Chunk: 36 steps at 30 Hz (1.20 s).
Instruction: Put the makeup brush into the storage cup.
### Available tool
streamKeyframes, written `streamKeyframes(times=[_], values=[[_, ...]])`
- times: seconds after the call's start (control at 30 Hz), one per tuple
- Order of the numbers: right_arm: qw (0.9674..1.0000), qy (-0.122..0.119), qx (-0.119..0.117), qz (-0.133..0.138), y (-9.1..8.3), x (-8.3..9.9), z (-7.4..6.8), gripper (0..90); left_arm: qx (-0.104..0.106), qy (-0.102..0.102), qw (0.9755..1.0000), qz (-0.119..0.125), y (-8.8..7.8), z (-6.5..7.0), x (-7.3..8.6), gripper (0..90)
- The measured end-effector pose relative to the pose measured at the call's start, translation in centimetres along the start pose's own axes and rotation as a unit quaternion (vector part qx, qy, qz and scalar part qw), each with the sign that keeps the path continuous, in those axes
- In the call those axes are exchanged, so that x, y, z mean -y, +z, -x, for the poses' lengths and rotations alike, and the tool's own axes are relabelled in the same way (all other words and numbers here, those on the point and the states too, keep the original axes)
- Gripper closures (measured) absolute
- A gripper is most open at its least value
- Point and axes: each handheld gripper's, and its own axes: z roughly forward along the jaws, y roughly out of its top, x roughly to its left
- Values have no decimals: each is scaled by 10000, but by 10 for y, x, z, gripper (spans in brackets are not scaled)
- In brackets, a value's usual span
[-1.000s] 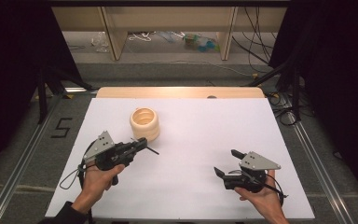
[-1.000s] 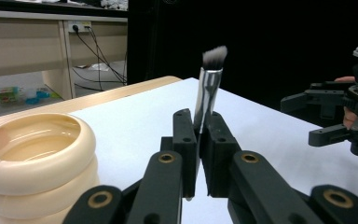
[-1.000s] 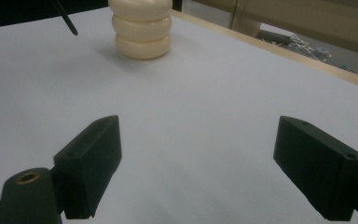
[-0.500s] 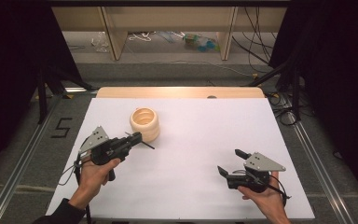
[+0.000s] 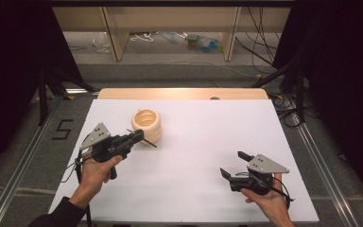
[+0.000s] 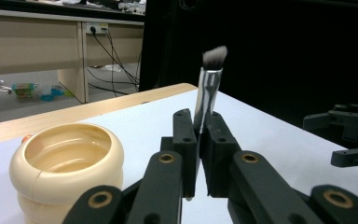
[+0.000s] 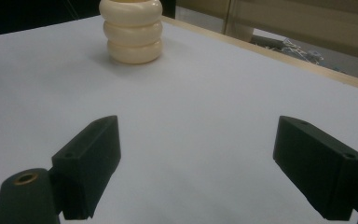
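Observation:
A cream ribbed cup [image 5: 147, 124] stands on the white table top [image 5: 203, 137], left of centre; its open mouth faces up [image 6: 67, 158]. My left gripper [image 5: 139, 136] hovers just in front of it, shut on a slim makeup brush [image 6: 208, 88] with a silver ferrule and a dark, white-tipped head. The brush stands upright between the jaws [image 6: 199, 122] and looks like a thin dark line [image 5: 150, 142] in the high view. My right gripper [image 5: 231, 163] rests near the front right, open, with nothing between its fingers [image 7: 198, 135]. The cup [image 7: 133, 30] is far ahead of it.
A wooden strip [image 5: 184, 93] borders the table's far edge. Metal rails run along both sides, and a "5" mark [image 5: 62, 129] lies on the floor at left. Beyond the table are shelving legs and cables. The other hand's gripper [image 6: 349, 135] appears at right in the left gripper view.
My left gripper has drifted slightly away from the person toward the cup, still holding the brush. The right gripper has stayed in place.

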Motion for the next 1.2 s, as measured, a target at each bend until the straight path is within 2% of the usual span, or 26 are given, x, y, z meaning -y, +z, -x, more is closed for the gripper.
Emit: streamKeyframes(times=[0.1,0.27,0.3,0.4,0.87,0.97,1.07,1.13,1.2], values=[[10000,43,-45,-47,0,0,-1,160,-67,63,10000,-25,2,-2,-5,849],[10000,8,-36,62,1,0,-1,160,-205,110,9997,-96,8,-7,-17,849],[9999,79,-88,16,1,0,-2,160,-205,110,9997,-96,8,-7,-17,849],[10000,-5,-66,68,1,0,-1,161,-255,184,9993,-179,12,-11,-23,849],[9999,-20,-117,83,3,-1,-2,162,-603,366,9965,-439,26,-34,-49,849],[9999,-24,-135,81,3,-1,-2,162,-619,357,9965,-442,29,-36,-51,849],[9999,-37,-135,72,3,-1,-2,162,-674,435,9957,-459,33,-37,-55,849],[9999,35,-163,30,2,-1,-3,161,-682,449,9956,-461,36,-38,-58,849],[9999,-33,-135,75,3,-1,-2,161,-702,453,9954,-474,40,-39,-59,849]])
